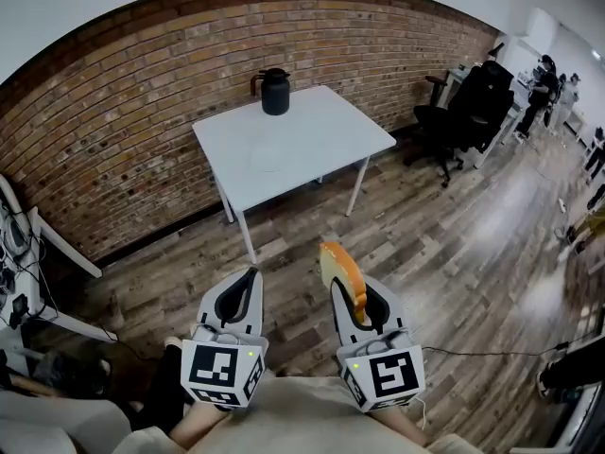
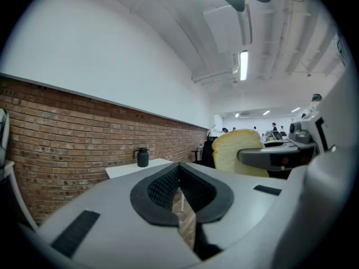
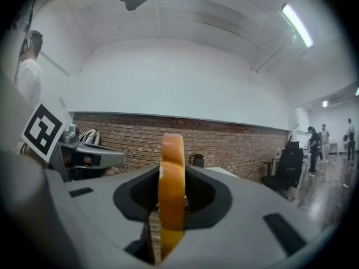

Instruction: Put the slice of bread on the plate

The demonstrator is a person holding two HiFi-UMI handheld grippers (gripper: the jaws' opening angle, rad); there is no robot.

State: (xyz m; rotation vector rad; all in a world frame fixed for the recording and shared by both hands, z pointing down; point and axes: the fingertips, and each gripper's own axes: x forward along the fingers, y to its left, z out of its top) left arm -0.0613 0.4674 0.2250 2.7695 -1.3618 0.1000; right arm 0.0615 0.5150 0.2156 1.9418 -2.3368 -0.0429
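One bread slice [image 1: 342, 274] stands edge-on, pinched by the right gripper [image 3: 171, 198]; left gripper [image 2: 180, 190] pressed together (empty). Open floor [image 1: 284, 253] reaches the table [image 1: 326, 130] edge at twelve o'clock.

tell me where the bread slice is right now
The slice of bread is clamped on edge in the right gripper, low and right of centre in the head view, well short of the white table.

An open stretch of wooden floor [image 1: 425, 244] is left before the counter [image 1: 331, 145]. A flat plate [image 1: 268, 155] is set mid-counter, with bare surface all round it. A black jug [image 1: 274, 91] is stood at the far edge, before the brick wall [image 1: 123, 121]. Office chairs [image 1: 473, 112] are kept well to the right.
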